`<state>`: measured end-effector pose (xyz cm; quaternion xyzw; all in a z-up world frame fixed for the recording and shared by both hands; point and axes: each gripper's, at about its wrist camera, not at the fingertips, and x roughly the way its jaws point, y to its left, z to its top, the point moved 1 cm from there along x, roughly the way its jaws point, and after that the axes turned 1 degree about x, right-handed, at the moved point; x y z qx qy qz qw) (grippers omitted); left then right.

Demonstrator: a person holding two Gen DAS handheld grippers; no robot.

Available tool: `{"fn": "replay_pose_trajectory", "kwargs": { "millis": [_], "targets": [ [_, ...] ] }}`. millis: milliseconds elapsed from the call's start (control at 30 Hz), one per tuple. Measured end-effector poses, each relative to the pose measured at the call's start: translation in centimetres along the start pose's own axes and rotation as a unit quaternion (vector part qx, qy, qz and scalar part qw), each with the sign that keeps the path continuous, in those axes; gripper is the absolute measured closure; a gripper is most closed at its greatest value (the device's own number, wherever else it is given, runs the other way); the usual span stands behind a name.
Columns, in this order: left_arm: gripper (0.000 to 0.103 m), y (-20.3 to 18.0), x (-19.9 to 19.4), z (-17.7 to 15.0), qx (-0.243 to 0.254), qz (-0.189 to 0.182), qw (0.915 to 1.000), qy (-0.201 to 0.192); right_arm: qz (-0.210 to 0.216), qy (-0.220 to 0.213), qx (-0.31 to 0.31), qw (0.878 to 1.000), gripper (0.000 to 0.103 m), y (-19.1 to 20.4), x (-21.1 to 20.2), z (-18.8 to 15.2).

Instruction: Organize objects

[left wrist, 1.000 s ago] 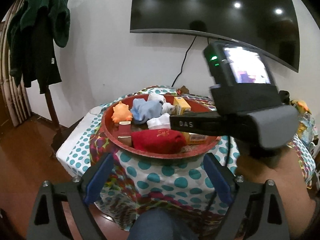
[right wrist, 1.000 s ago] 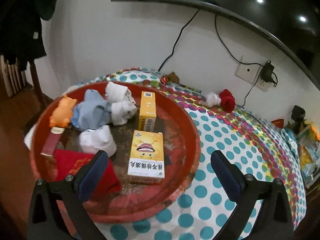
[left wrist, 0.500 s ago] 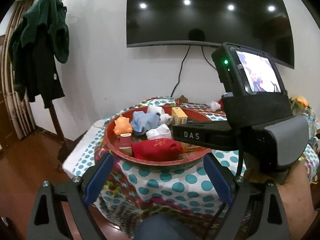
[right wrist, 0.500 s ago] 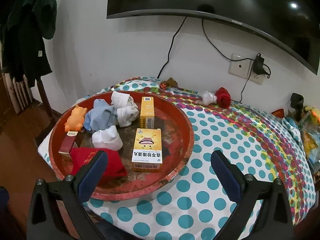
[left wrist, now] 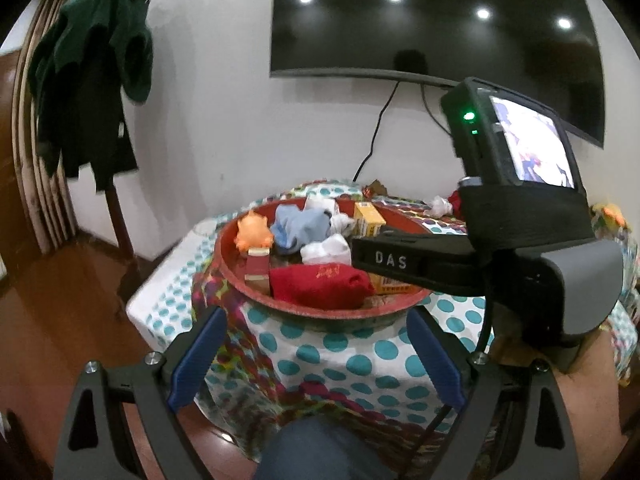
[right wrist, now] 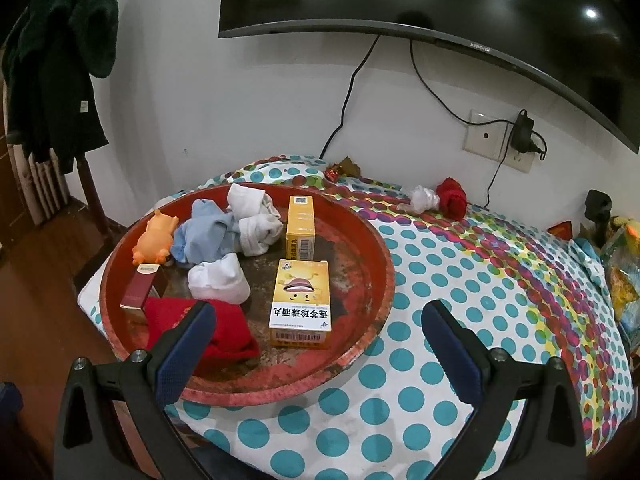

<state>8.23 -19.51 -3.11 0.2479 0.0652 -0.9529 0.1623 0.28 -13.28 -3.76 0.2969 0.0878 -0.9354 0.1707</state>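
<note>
A round red tray (right wrist: 384, 304) on a polka-dot table holds two yellow boxes (right wrist: 301, 303), white socks (right wrist: 218, 283), a blue sock (right wrist: 208, 234), a red sock (right wrist: 228, 336), an orange toy (right wrist: 155, 238) and a dark red box (right wrist: 140, 290). My right gripper (right wrist: 318, 344) hovers open over the tray's near rim, empty. My left gripper (left wrist: 316, 350) is open, held back below the table edge. From the left wrist view the same tray (left wrist: 320, 306) appears, with the right gripper's body (left wrist: 480, 256) crossing in front of it.
A white sock (right wrist: 422, 199) and a red sock (right wrist: 452, 198) lie on the tablecloth (right wrist: 460, 280) near the wall. Bags and clutter (right wrist: 620, 264) crowd the right edge. A TV (right wrist: 440, 8) hangs above; a coat rack (left wrist: 100, 92) stands left. A knee (left wrist: 316, 452) shows below.
Both grippers have pulled back from the tray and tilted up, so more wall and TV show. Nothing in the tray moved.
</note>
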Motion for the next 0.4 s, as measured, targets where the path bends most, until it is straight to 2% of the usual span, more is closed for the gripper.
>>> {"fn": "replay_pose_trajectory", "kwargs": {
  "millis": [400],
  "targets": [
    [0.01,0.65,0.61,-0.23,-0.017,0.002,0.9996,0.02,0.001,0.0,-0.014,1.0,0.001,0.69,0.0,-0.09]
  ]
}}
